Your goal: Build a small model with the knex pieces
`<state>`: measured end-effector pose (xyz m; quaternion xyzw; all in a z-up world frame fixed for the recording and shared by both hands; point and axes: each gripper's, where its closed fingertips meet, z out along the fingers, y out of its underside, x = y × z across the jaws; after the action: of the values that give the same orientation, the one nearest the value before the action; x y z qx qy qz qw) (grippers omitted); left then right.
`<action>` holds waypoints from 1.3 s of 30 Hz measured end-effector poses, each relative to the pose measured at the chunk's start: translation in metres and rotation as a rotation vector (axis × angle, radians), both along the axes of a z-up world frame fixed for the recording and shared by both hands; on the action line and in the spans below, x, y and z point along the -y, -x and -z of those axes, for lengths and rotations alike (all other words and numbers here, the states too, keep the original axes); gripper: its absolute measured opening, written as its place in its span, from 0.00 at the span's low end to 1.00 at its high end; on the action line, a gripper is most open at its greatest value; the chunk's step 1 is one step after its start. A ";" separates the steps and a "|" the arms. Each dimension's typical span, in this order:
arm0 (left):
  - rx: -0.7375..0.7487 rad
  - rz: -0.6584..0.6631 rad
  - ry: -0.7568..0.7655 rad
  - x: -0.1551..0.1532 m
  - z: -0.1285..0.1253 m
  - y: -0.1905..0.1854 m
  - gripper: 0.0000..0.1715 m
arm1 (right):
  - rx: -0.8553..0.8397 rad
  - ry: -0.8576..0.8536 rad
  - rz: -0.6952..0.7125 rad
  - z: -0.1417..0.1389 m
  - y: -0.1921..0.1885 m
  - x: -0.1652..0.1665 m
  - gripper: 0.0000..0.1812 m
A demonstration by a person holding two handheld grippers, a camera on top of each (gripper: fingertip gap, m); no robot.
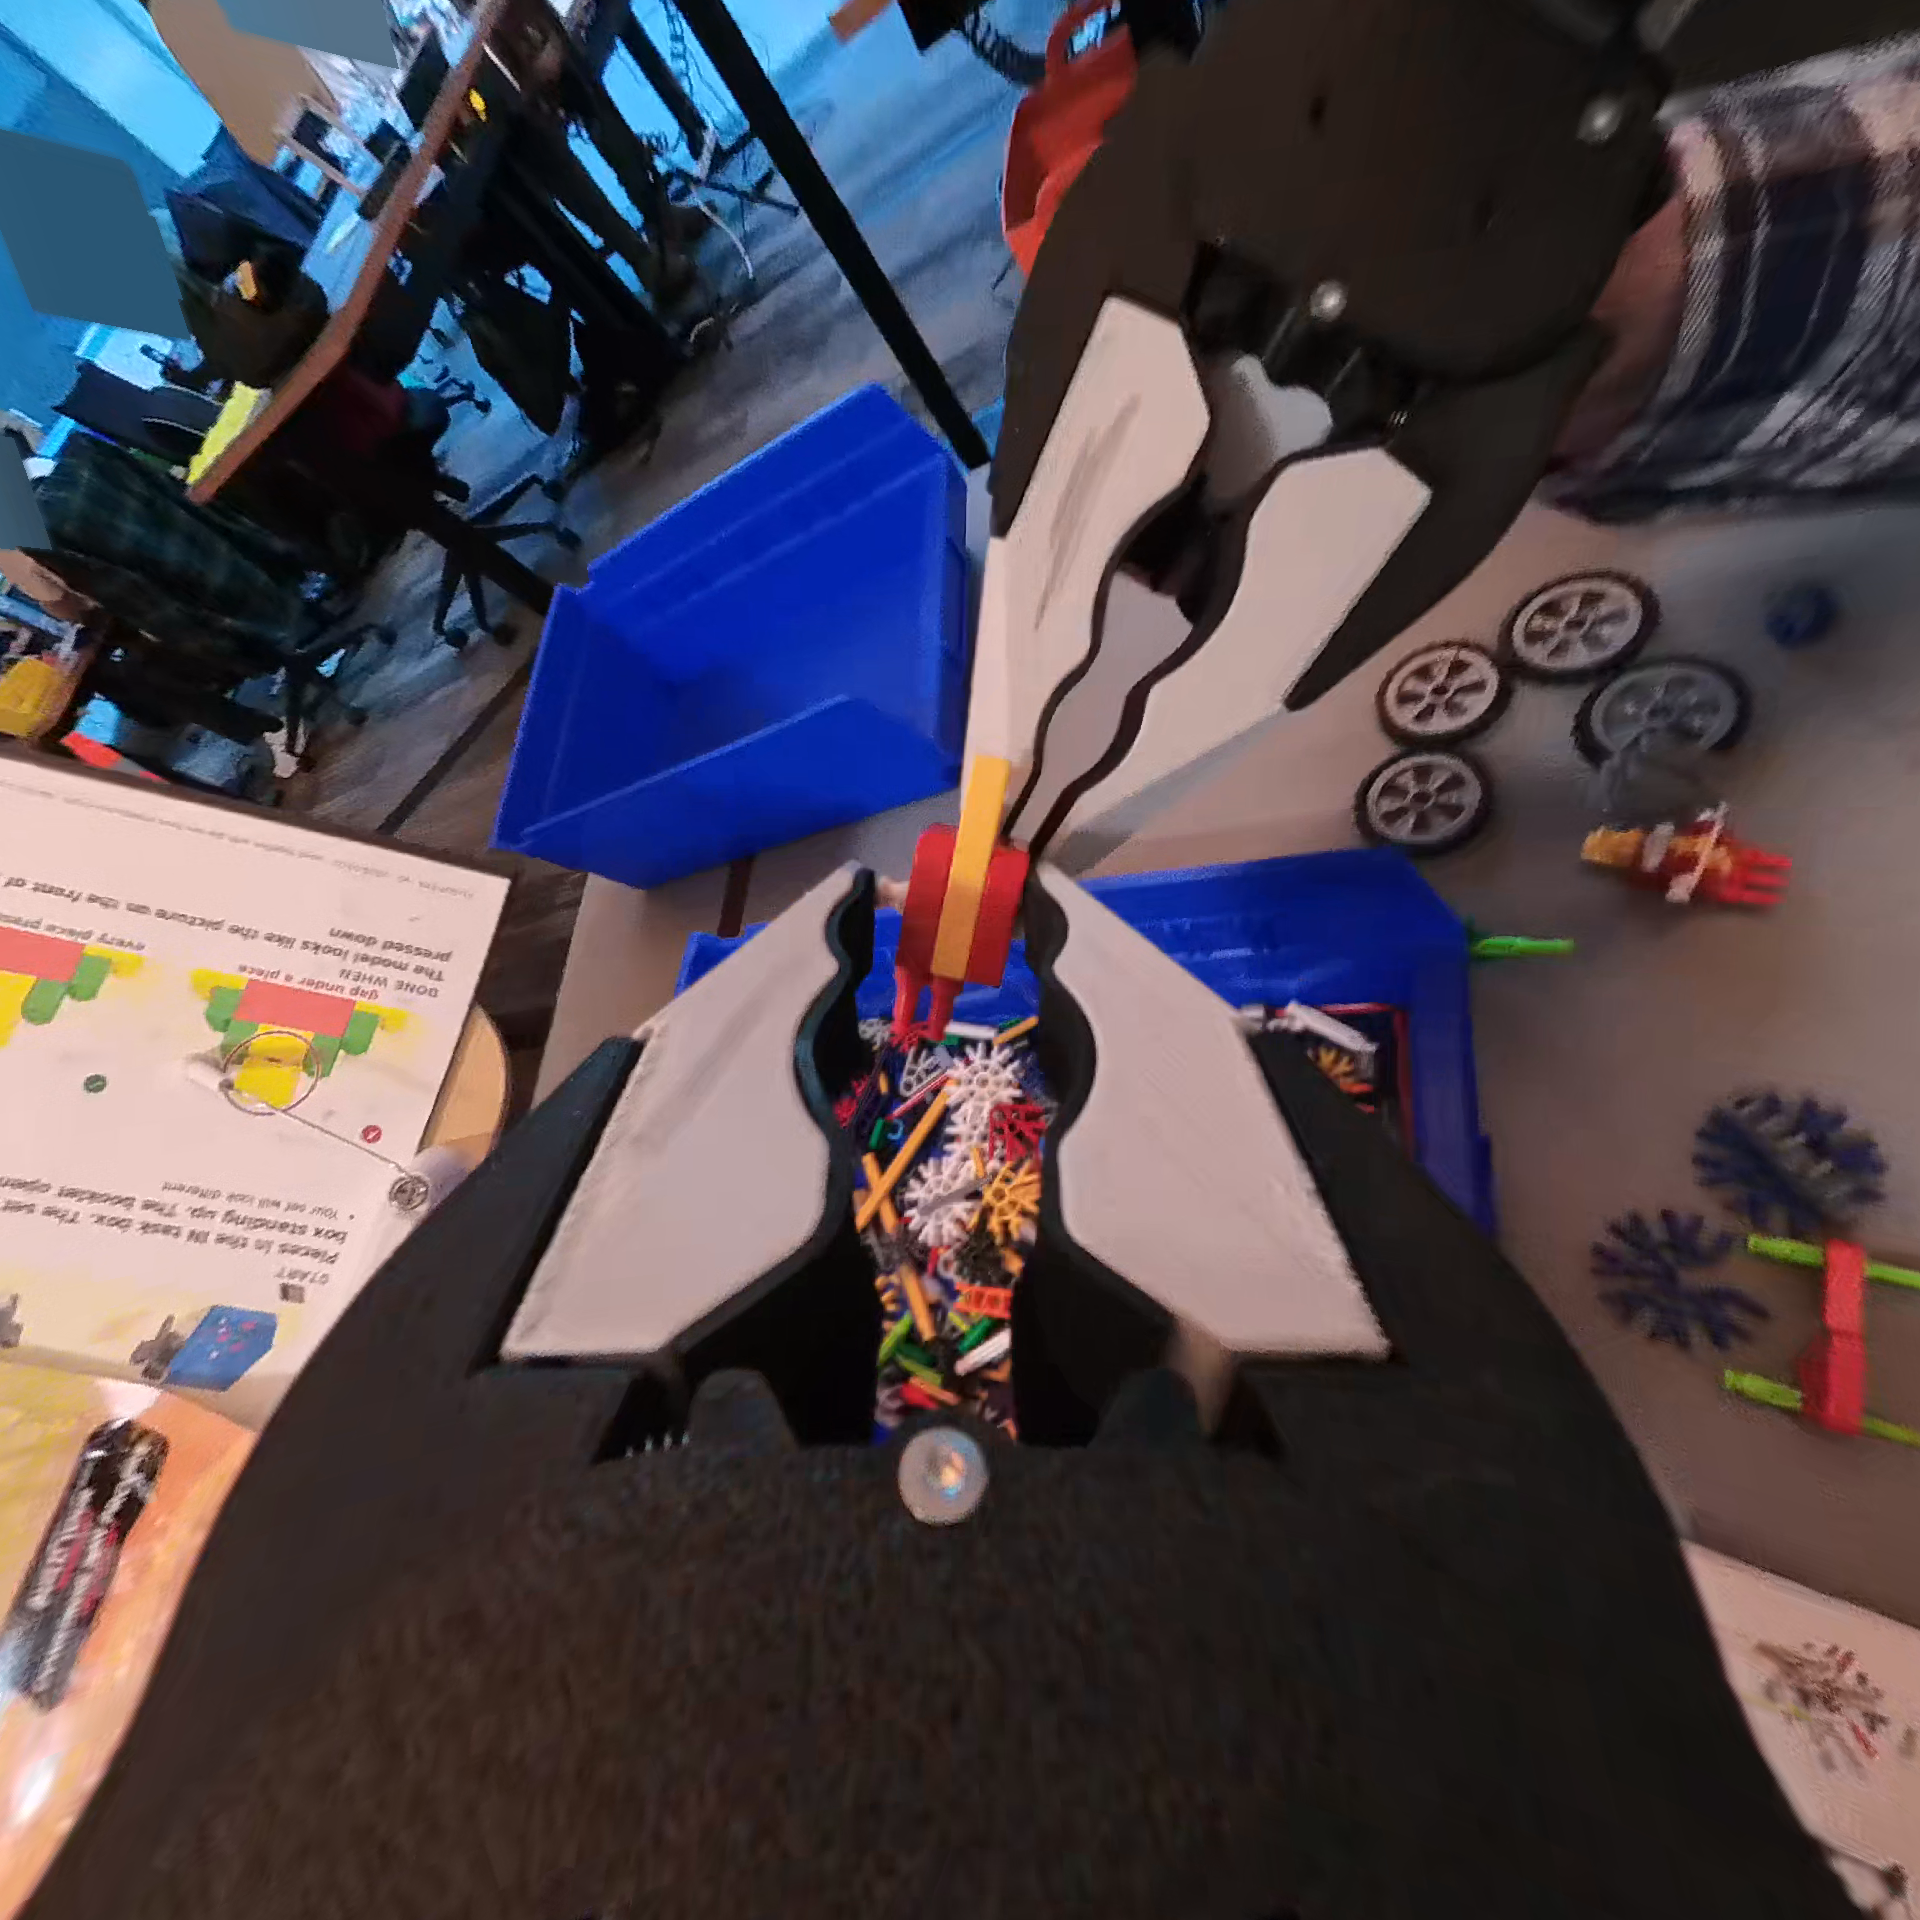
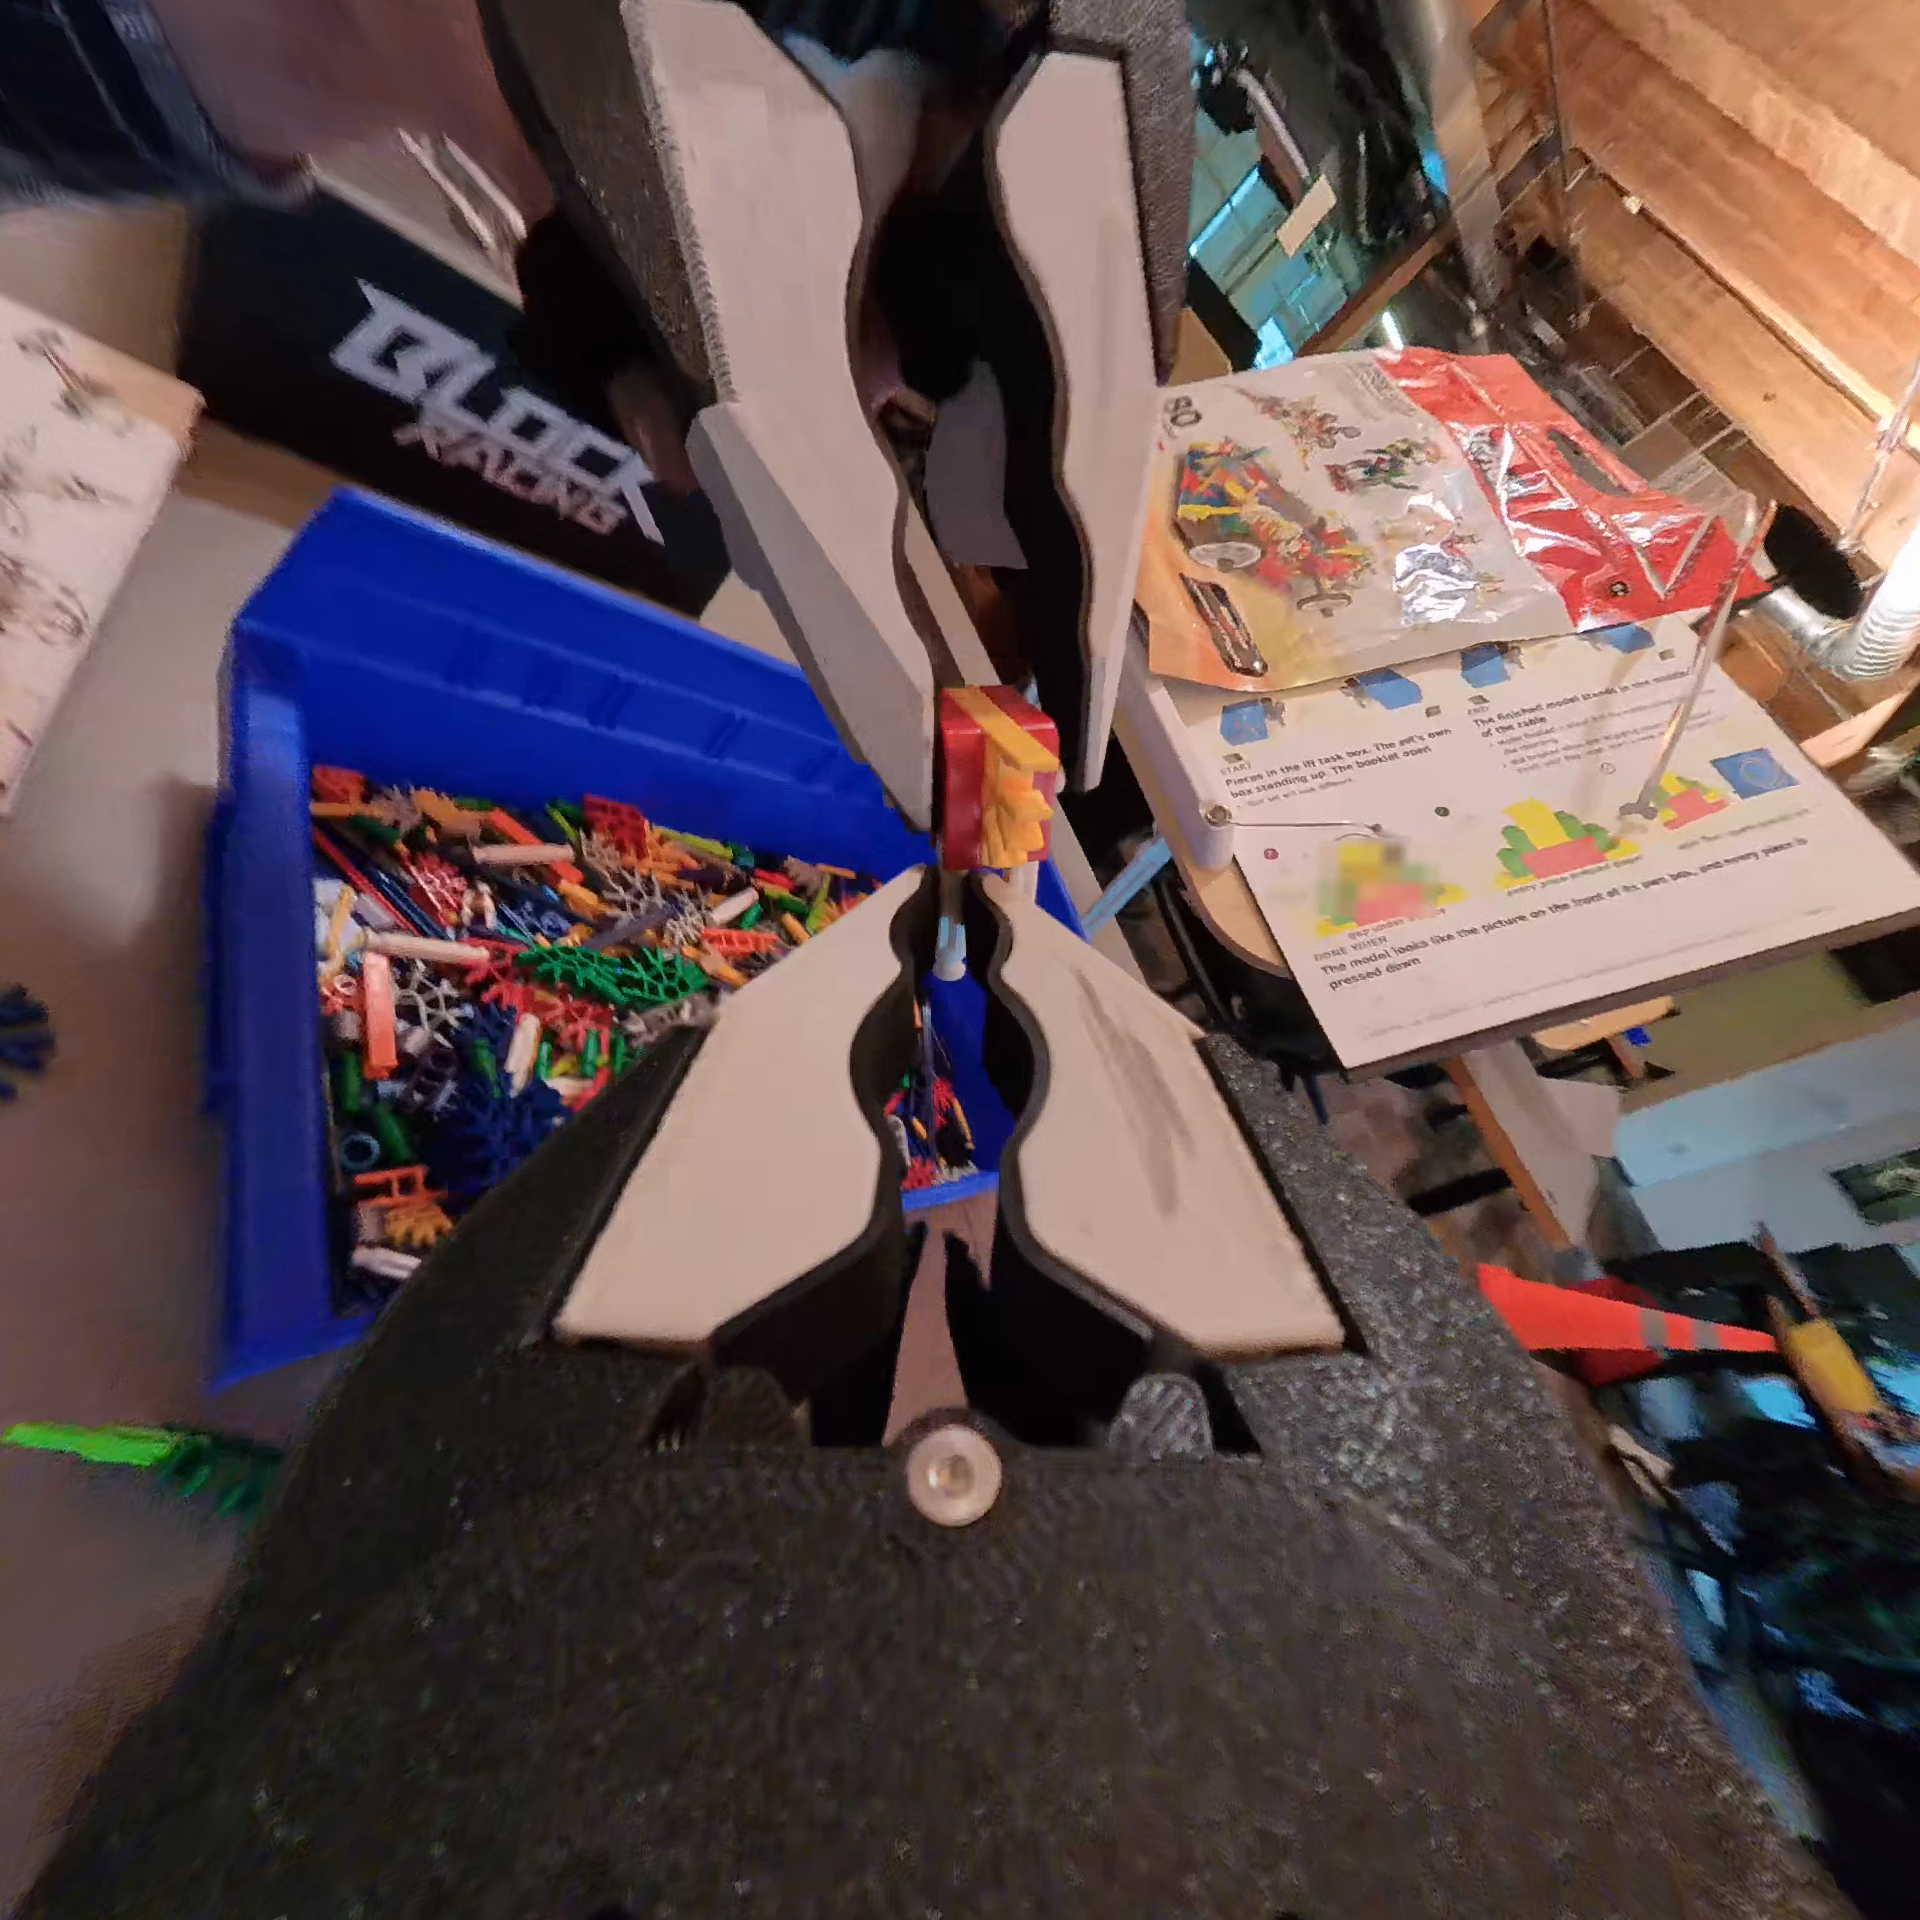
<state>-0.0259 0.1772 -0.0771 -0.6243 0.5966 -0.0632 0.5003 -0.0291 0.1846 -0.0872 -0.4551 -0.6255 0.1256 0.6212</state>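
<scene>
Both claws meet on one small red-and-yellow assembly (image 1: 954,914): the left claw (image 1: 951,894) has its fingers pressed against the red block's two sides, while the right claw (image 1: 1013,810), coming in from twelve o'clock in the left wrist view, pinches the yellow strip running over the block. In the right wrist view the right claw (image 2: 951,878) appears closed just under the piece (image 2: 992,779), with the left claw (image 2: 997,748) gripping it from twelve o'clock.

My judgement is that the hold is slight on both sides, only fingertips on a smooth plastic face. A twist or uneven pull could pop the yellow part loose, or let the whole piece slip and drop into the blue bin (image 1: 1444,935) of mixed rods and connectors directly beneath, where it would be hard to find.

The piece is a chunky red block with a yellow band, two red prongs pointing down and a yellow toothed part on one face.

At three o'clock on the surface (image 1: 1558,1039) lie four spoked wheels (image 1: 1444,691) and a partly built red model (image 1: 1683,857); an empty blue bin (image 1: 748,686) sits at eleven, an instruction sheet (image 1: 208,1039) at nine.
</scene>
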 end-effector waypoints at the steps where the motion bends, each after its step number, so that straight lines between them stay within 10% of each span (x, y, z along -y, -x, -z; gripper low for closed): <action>1: -0.017 -0.001 -0.014 0.000 0.001 0.001 0.15 | 0.022 -0.024 0.019 0.002 0.000 -0.002 0.02; 26: -0.161 -0.311 -0.544 -0.040 0.002 -0.007 0.11 | -0.340 0.596 0.033 0.005 -0.004 -0.045 0.01; 39: 0.353 -0.159 -0.040 -0.014 -0.019 0.002 0.11 | -0.284 0.365 -0.098 -0.010 0.002 -0.015 0.06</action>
<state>-0.0279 0.1917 -0.0581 -0.6385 0.4496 -0.1200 0.6130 -0.0312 0.2000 -0.0774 -0.5065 -0.5202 0.3294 0.6037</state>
